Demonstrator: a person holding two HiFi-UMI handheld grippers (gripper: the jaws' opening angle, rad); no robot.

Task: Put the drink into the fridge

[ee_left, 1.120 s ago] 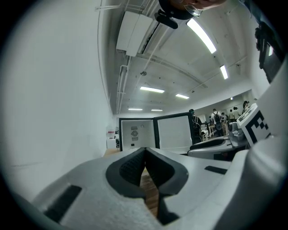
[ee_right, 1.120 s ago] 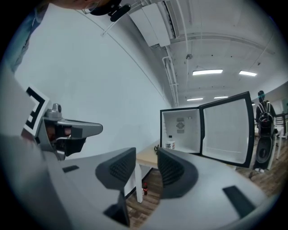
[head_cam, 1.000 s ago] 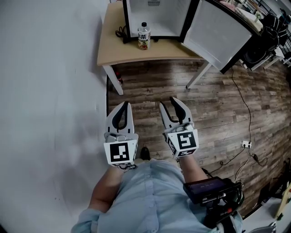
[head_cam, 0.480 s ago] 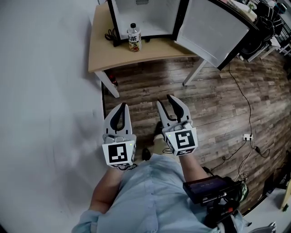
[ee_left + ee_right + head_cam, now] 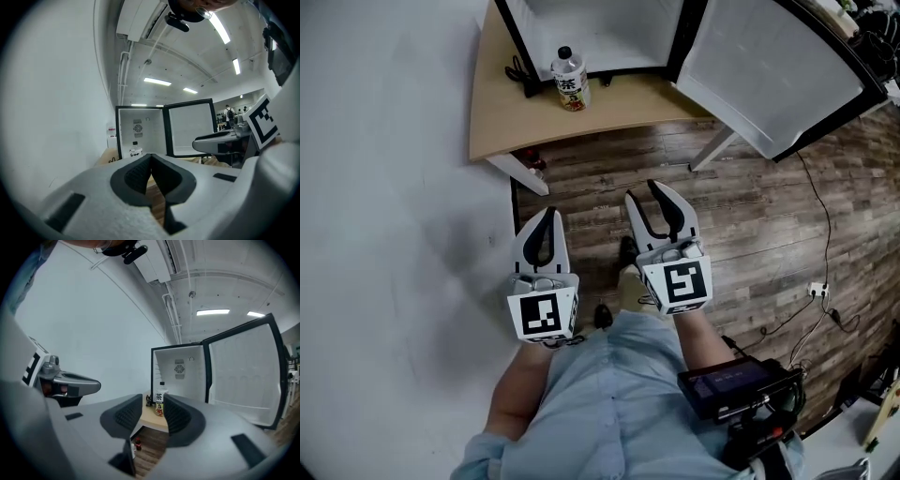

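The drink, a clear bottle (image 5: pixel 570 80) with a white label and black cap, stands upright on the light wooden table (image 5: pixel 609 112), just in front of the open mini fridge (image 5: pixel 591 28). The fridge's door (image 5: pixel 769 66) is swung wide to the right. My left gripper (image 5: pixel 542 217) hovers over the floor short of the table, its jaws shut and holding nothing. My right gripper (image 5: pixel 654 199) is beside it, open and also holding nothing. In the right gripper view the bottle (image 5: pixel 160 405) shows far off through the gap of the right gripper (image 5: pixel 153 401). The left gripper view shows the left gripper (image 5: pixel 151 158) with the bottle (image 5: pixel 136 152) beyond it.
A white wall (image 5: pixel 384 234) runs along the left, close to the table. Black cables (image 5: pixel 520 75) lie on the table by the fridge. Small red items (image 5: pixel 530 159) sit on the wood floor under the table. A cord and socket (image 5: pixel 816 291) lie at the right.
Both grippers and the person have moved forward toward the table. The table, bottle and fridge now sit larger and nearer in the head view. The jaws look unchanged.
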